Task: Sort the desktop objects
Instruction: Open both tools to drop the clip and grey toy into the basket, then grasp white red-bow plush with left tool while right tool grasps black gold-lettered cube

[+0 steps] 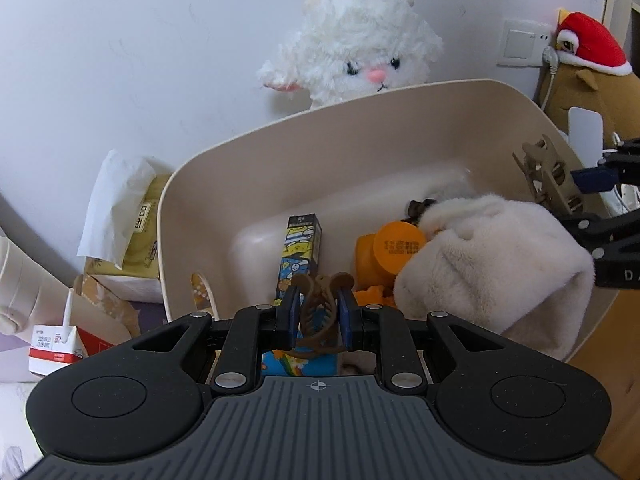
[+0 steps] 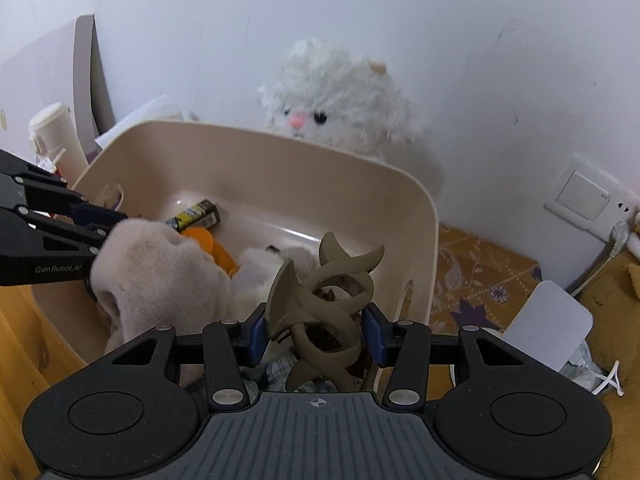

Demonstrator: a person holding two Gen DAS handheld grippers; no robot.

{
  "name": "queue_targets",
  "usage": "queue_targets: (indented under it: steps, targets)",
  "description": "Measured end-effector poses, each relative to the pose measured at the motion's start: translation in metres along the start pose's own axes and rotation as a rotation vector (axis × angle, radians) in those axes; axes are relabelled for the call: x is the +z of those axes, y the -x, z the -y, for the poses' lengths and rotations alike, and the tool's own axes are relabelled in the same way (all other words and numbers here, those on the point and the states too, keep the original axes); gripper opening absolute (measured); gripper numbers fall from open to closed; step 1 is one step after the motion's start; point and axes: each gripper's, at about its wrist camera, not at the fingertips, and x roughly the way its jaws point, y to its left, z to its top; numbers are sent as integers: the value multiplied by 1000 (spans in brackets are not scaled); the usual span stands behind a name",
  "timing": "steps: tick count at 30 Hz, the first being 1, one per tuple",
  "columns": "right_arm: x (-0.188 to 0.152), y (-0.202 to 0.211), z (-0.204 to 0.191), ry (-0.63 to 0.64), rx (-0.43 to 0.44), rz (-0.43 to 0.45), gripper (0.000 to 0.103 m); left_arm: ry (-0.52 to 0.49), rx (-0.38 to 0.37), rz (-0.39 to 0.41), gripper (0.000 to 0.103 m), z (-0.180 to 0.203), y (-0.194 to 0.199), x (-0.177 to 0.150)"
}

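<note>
Sorting looks well along, judging by the beige plastic bin (image 1: 280, 152): mid-frame it holds a fluffy cream fabric piece (image 1: 492, 268), an orange bottle (image 1: 392, 252) and a printed carton (image 1: 300, 256).

Left gripper (image 1: 319, 316), frame centre-bottom, is clamped on a brown toothed hair claw (image 1: 320, 312) over the bin's near edge.

Right gripper (image 2: 316, 332) pinches a taupe swirly hair clip (image 2: 324, 304), rigid plastic, centre-low.

Both not yet dropped in.

We see the left gripper (image 1: 319, 312) as matte black linkage arms with silver screws, blue pads (image 1: 347, 318) and a ribbed grey base. The right gripper (image 2: 316, 334) matches; at nine o'clock, white "GenRobot.AI" lettering marks the left one's side.
</note>
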Motion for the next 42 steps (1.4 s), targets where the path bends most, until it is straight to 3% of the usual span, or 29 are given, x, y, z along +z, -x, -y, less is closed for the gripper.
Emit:
queue_targets:
  steps: [3,5,10,18,20,22,27,32,42]
  targets:
    - [-3,-4,1,-21,2,-19,46,2,-13,-6,20,1,-1,0]
    - [-5,-4,3,-49,9,-18,53,9,-6,-2,21,1,2,0]
    - [-6,6,5,-46,-1,6,65,18,21,18,56,0,9,-1]
    - [-9,29,7,-72,-14,64,81,31,56,47,71,5,28,-6]
    - [-11,35,7,-90,-13,73,89,34,69,54,76,6,34,-8]
    - [-15,42,6,-98,-15,92,97,34,85,70,78,8,42,-11]
    - [-24,60,1,-109,-1,129,103,50,112,100,81,11,64,-20]
    - [-37,74,-4,-118,3,139,103,67,136,120,81,18,88,-34]
    - [-73,83,-12,-125,19,96,103,100,126,17,81,40,96,-72]
